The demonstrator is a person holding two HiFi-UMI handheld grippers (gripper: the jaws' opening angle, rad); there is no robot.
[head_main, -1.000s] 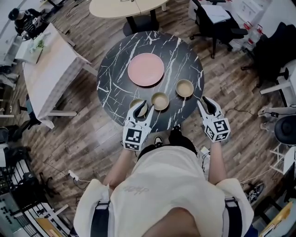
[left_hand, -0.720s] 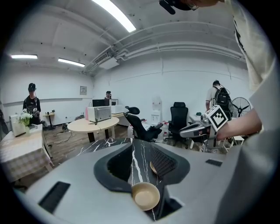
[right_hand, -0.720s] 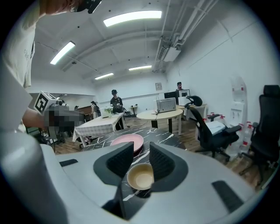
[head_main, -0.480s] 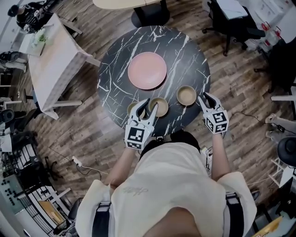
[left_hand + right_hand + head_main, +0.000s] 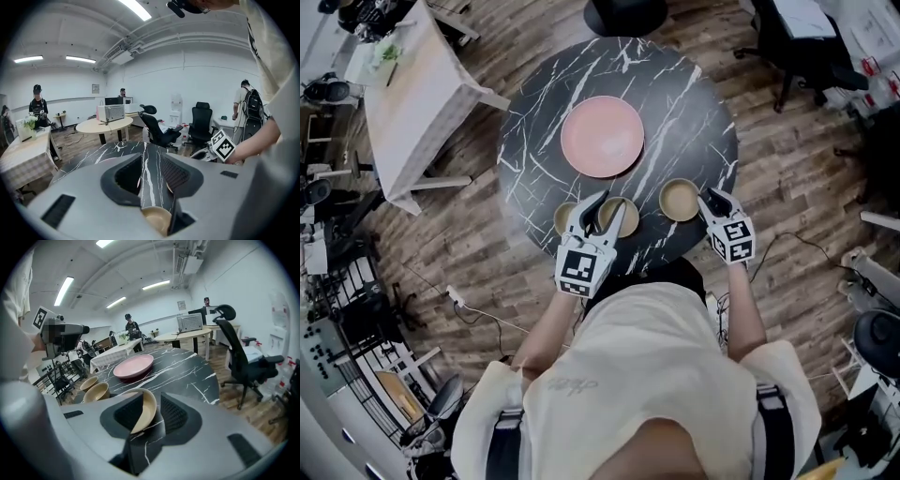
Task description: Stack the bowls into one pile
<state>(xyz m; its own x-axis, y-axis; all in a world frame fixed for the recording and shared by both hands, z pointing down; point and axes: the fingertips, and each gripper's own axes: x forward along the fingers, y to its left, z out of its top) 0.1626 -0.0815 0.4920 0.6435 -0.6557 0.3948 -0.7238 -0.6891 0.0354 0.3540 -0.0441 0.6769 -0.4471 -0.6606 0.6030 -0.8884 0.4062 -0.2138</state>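
On the round black marble table [image 5: 544,103] three small tan bowls sit in a row near the person's edge. A flat pink plate [image 5: 602,137] lies behind them. The bowls are not stacked yet; each one stands by itself.

The right gripper [image 5: 715,201] has its jaws wide apart, and the near rim of the right tan bowl [image 5: 680,199] stands between them. The pads do not seem to press on it yet. The left gripper [image 5: 605,208] also has its jaws apart and holds nothing. It hangs over the gap between the left tan bowl [image 5: 561,217] and the middle tan bowl [image 5: 630,217].

The step in hand looks like picking up the right bowl. To do it well, put one jaw inside the bowl and the other outside, low on the wall. Then squeeze until the grip is firm. Lift straight up so the bowl does not tip. Carry it over the middle bowl, line up the rims and set it down softly. The bowl looks smooth and hard, so a weak pinch could let it slip.
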